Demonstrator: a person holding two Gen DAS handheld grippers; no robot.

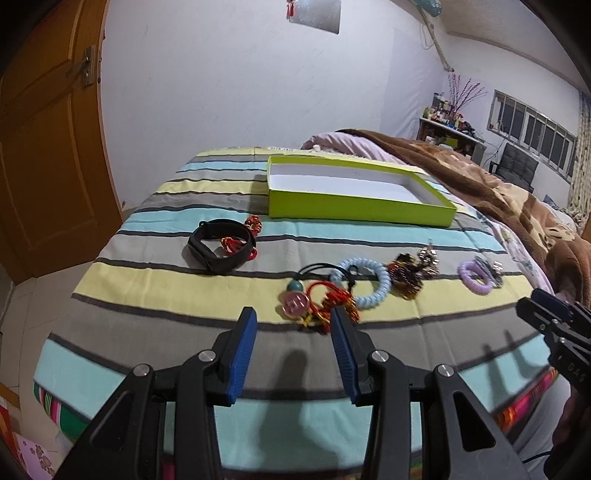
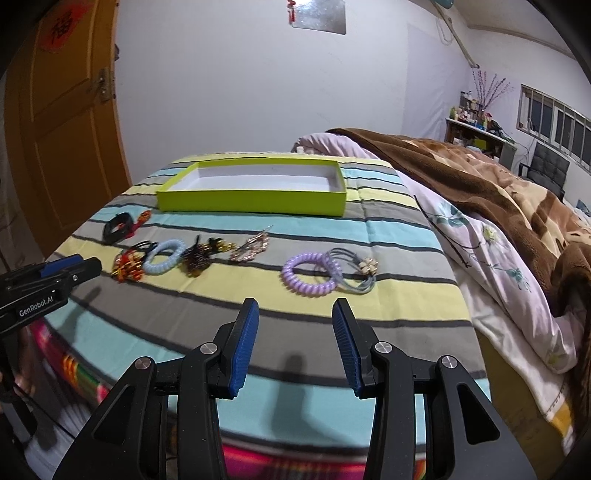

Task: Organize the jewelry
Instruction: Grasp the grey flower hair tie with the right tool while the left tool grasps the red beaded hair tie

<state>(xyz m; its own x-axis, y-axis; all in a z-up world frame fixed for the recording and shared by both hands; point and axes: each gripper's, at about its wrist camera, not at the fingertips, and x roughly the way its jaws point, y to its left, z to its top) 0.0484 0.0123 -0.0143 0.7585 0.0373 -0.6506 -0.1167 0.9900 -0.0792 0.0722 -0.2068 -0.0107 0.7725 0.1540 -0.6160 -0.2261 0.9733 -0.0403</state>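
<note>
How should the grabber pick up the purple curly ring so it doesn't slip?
Probably by the near, bare arc of the purple coil ring, coming straight down with the open right gripper, one finger inside the loop and one outside. It lies flat on the bedspread, and its far side touches the grey cord bracelet.

Both views are lit by cool, fairly even indoor light that falls from above and behind the cameras. The windows at the right of the frame are dark. Soft, dark finger shadows lie on the striped cotton bedspread (image 1: pixel 155 295) just ahead of each gripper, low in the frame. The shallow lime-green cardboard box (image 2: pixel 251 201) casts a short shadow to its left in the left wrist view. Fisheye distortion bends the orange wooden door (image 1: pixel 48 155) at the left and blackens the corners. Small jewellery pieces look slightly soft and noisy; a shiny silver sheet on the white wall (image 2: pixel 317 16) glares mildly.
</note>
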